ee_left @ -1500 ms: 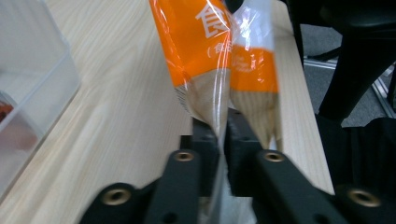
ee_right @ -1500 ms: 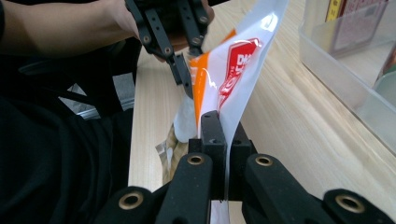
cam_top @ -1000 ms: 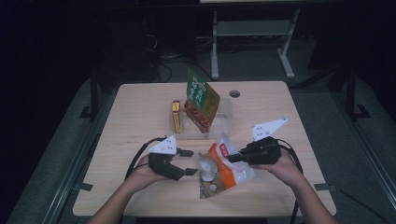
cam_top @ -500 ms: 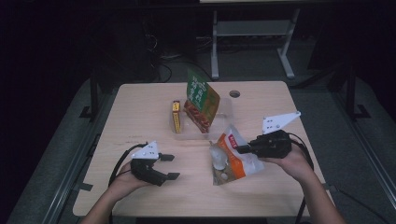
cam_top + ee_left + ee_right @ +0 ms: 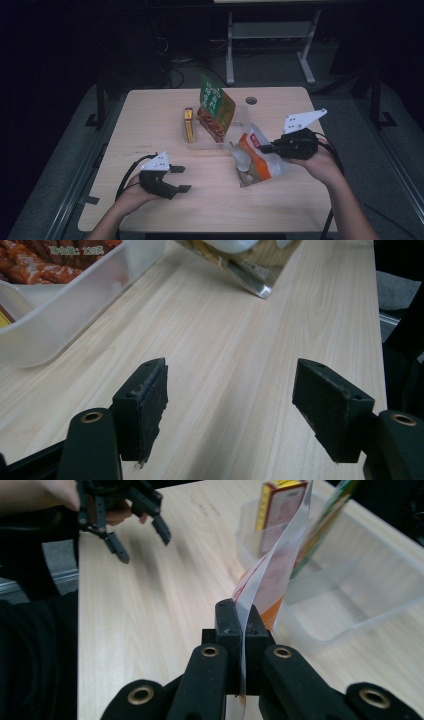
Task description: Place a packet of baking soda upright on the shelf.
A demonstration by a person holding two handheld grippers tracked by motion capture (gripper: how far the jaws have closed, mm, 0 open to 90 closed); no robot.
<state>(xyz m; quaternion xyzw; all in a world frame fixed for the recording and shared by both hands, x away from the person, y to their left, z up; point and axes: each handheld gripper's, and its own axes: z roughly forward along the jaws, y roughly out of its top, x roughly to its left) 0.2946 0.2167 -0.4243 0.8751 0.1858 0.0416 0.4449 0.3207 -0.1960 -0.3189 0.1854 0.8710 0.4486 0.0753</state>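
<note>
The wooden table [image 5: 150, 125] carries a clear plastic tub [image 5: 239, 116] near its middle, with a green packet [image 5: 215, 102] leaning upright inside and a yellow box [image 5: 189, 125] in its left end. Just to the right of the tub, a snack bag [image 5: 252, 160] hangs tilted, its lower corner at the tabletop, its top edge clamped between the jaws of the right gripper [image 5: 241, 625]. The left gripper [image 5: 175, 179], well apart near the front left, holds its jaws wide apart over bare wood.

Black grippers [image 5: 172, 179] — grey plates, seemingly.
</note>
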